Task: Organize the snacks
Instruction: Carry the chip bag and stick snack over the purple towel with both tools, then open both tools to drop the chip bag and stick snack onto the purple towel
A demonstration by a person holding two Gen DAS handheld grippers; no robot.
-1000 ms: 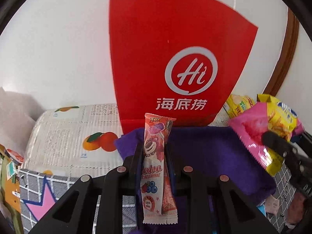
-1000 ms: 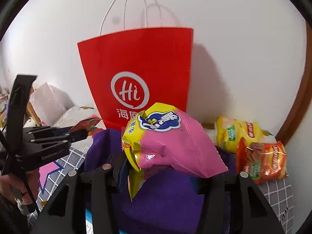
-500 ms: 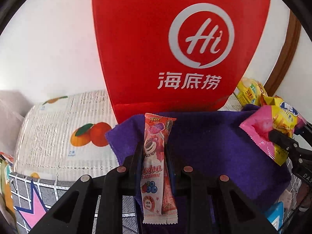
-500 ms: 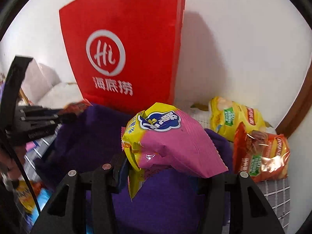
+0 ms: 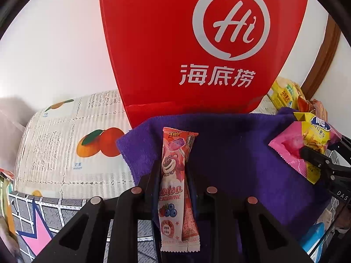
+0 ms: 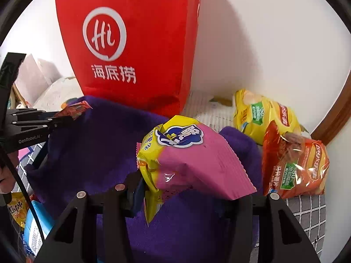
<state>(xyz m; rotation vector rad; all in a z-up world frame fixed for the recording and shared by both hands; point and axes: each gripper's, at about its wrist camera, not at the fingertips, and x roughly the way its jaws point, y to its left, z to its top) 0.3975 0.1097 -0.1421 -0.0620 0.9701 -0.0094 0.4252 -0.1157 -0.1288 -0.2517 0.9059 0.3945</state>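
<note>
So the surface is covered in a grey grid-pattern cloth (image 6: pixel 307 206), with a fruit-print newspaper-style mat (image 5: pixel 72 144) at the back by the wall. A purple towel (image 5: pixel 237 153) is spread over the middle, a red paper bag (image 5: pixel 197 54) stands upright behind it, and a yellow chip bag (image 6: pixel 261 114) and an orange chip bag (image 6: pixel 294 164) lie to the right.

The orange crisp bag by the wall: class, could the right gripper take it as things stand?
Probably not yet. The right gripper is shut on the pink and yellow snack bag, so its jaws are full. The orange crisp bag lies uncovered beside it.
</note>
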